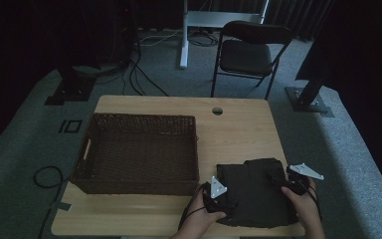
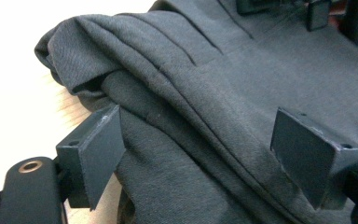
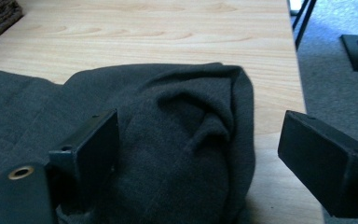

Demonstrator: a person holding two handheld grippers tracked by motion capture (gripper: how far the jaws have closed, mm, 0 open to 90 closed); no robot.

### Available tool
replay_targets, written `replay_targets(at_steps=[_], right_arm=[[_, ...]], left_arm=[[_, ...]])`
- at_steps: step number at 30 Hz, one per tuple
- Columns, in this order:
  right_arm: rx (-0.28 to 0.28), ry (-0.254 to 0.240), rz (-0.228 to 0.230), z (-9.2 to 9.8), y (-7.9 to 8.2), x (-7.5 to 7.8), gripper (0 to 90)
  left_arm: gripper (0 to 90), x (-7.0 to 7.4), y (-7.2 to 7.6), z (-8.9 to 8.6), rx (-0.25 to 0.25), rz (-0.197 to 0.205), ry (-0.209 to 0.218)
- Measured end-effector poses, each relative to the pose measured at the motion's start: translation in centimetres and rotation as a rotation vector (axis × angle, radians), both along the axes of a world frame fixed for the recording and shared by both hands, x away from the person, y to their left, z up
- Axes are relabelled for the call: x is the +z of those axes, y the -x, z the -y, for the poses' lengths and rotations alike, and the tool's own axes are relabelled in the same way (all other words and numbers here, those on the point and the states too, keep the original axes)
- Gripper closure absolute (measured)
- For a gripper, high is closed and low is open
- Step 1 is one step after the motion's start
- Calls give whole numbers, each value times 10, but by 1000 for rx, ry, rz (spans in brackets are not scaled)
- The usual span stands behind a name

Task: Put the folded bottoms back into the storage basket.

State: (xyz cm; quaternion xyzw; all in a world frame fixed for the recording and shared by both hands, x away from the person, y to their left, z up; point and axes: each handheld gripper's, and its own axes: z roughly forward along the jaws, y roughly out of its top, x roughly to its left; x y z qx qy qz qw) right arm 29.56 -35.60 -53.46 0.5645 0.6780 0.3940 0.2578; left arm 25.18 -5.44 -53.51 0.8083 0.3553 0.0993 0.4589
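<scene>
Bare counter (image 1: 238, 129) is left free beyond the dark cloth (image 1: 256, 191); passage to the left is blocked by the wicker basket (image 1: 137, 149).

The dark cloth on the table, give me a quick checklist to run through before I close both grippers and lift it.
1. Left gripper open, folds of dark cloth between its jaws: ok.
2. Right gripper open, bunched cloth between its jaws: ok.
3. Cloth fully on the table: ok.
4. Basket beside the cloth, nothing visible inside: ok.
5. Jaws low enough to grip every layer: cannot tell.
</scene>
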Motion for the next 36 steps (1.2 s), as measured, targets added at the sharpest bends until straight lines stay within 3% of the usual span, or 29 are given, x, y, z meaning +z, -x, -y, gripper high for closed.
replay_targets(at_steps=[1,7,15,16,23,29,31,32,33,34,36], right_arm=[[3,-2,-9,0,0,-1,118],[18,-5,-40,-1,-4,-5,112],[57,-27,-83,-3,-7,-10,110],[63,-21,-89,-4,-7,-11,110],[56,-73,-135,-2,-10,-13,133],[86,-150,-173,0,-11,-14,283],[95,-165,-183,-1,-11,-13,365],[95,-165,-183,-1,-11,-13,365],[92,-176,-192,-1,-10,-12,408],[97,-197,-202,-3,-8,-11,533],[100,-187,-204,-7,-6,-8,596]], left_arm=[[174,-3,-2,1,0,-21,1],[151,-8,-5,6,3,-29,-20],[111,-15,-12,7,26,-104,-5],[110,-16,-13,7,31,-132,0],[109,-16,-16,11,9,-136,-7],[169,-16,-19,16,-36,-106,-48],[240,-15,-19,16,-50,-106,-39],[284,-15,-19,16,-50,-106,-39],[284,-16,-21,16,-61,-112,-28],[375,-15,-22,16,-65,-112,-28],[493,-13,-22,17,-74,-111,-29]])
